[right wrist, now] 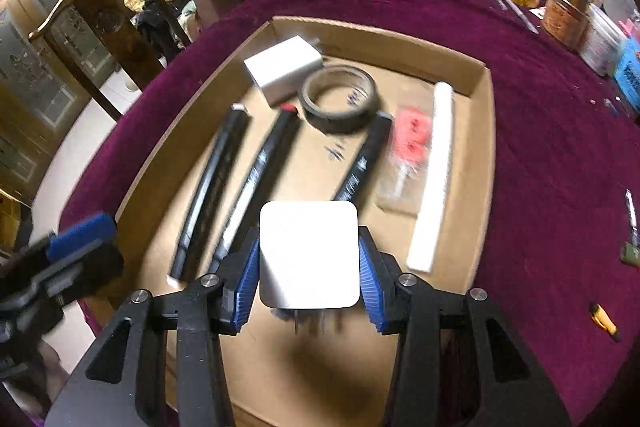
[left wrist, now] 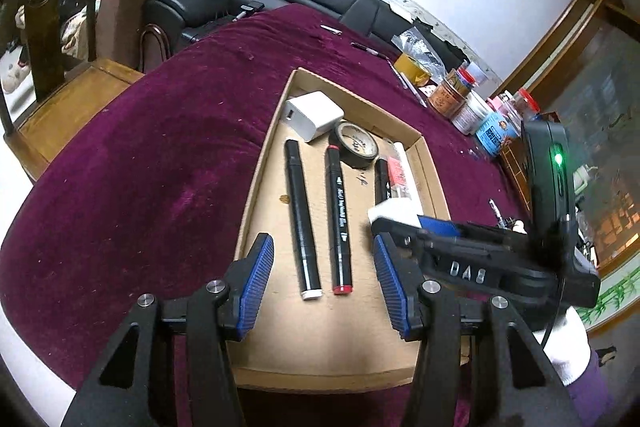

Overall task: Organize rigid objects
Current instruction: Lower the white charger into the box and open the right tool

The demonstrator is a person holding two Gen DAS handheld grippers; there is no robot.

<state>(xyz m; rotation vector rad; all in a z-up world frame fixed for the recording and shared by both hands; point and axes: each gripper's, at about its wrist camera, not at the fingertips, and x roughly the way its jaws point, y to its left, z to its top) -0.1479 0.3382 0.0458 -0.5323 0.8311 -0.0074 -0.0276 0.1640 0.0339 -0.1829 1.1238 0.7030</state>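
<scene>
Low in the frame, the right claw [right wrist: 308, 267] grips a white charger [right wrist: 308, 255] over the nearly filled cardboard tray [right wrist: 480, 155], left claw [left wrist: 324, 283] released.

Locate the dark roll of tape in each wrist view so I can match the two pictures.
Left wrist: the dark roll of tape lies flat at the far end of the shallow cardboard tray, just above centre.
Right wrist: the roll lies in the upper middle of the picture.
Shared landmark: the white rectangular charger block just left of it.
</scene>
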